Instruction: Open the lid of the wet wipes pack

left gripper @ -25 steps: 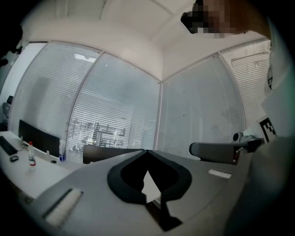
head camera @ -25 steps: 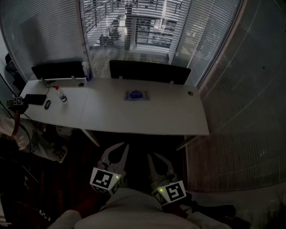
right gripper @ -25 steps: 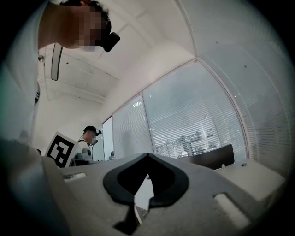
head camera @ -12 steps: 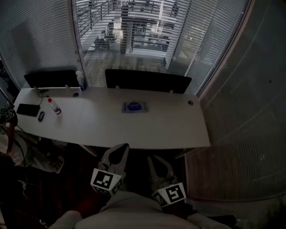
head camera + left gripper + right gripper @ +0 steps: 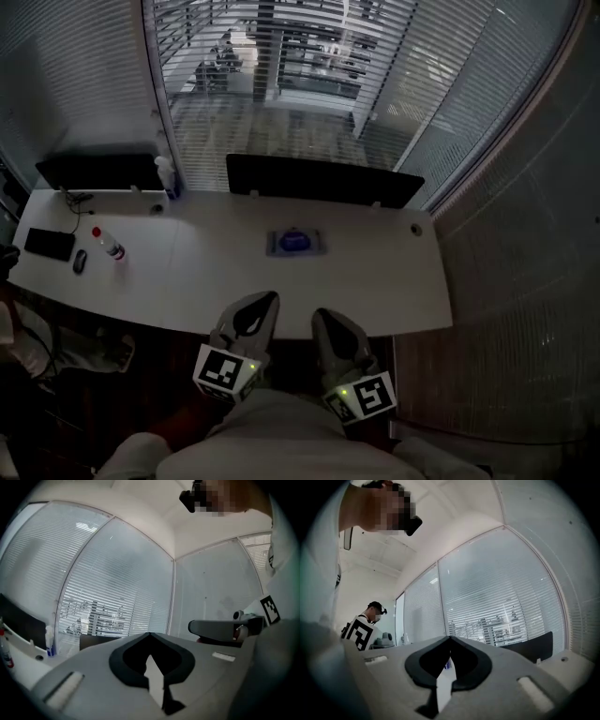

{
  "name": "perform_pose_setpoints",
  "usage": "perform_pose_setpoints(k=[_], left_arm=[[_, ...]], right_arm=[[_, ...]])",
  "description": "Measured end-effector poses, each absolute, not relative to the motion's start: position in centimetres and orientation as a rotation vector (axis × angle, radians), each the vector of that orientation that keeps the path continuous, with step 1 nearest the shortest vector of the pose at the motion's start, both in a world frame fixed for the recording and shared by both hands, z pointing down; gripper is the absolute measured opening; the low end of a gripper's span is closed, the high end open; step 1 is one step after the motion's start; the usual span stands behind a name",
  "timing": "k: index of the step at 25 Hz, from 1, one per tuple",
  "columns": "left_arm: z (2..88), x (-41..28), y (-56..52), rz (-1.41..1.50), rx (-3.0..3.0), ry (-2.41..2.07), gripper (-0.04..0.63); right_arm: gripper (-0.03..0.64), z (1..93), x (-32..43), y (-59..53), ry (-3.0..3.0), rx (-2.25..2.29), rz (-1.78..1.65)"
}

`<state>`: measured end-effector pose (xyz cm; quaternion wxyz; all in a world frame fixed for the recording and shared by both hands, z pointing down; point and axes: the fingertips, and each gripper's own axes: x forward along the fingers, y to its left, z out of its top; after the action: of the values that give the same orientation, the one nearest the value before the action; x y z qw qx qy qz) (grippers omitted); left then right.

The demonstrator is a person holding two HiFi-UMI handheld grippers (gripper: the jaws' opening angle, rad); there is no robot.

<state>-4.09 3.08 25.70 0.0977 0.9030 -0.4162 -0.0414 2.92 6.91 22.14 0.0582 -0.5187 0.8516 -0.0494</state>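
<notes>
Left gripper (image 5: 265, 302): your smooth grey jaws are pressed together, empty.
Right gripper (image 5: 322, 319): yours too, closed on nothing.
Wet wipes pack (image 5: 295, 242): flat, blue-lidded, ahead of both.

White desk (image 5: 375, 281): wet wipes pack (image 5: 295, 242) lies flat near the middle, well apart from everything else. Left end has a red-capped bottle (image 5: 108, 247), a flat black device (image 5: 49, 244) with a mouse (image 5: 79, 262) just beside it, and a cable (image 5: 75, 199). Along the back edge stand a left black divider panel (image 5: 98, 172) and a right black divider panel (image 5: 323, 183) with a clear dispenser bottle (image 5: 166, 175) between them; a small round fitting (image 5: 415, 229) sits at the right end.
</notes>
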Motion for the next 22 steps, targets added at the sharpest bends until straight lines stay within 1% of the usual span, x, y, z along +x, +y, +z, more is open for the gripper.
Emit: perform_pose_setpoints(k=[9,16,22], left_arm=[[25.9,-5.0,-2.2,-0.106,2.637,-1.24,0.003],[26.7,-3.5,-5.5,-0.093,2.619,-1.29,0.003],[29.4,-2.1,-7.2,-0.034,2.552,-1.302,0.003]], right_arm=[[0.0,22.6,1.6,1.0,2.609,-1.568,-0.175],[0.0,23.5,3.1,-2.0,2.651,-1.526,-0.158],[0.0,26.7,5.1,-3.5,2.724,-1.549,-0.183]])
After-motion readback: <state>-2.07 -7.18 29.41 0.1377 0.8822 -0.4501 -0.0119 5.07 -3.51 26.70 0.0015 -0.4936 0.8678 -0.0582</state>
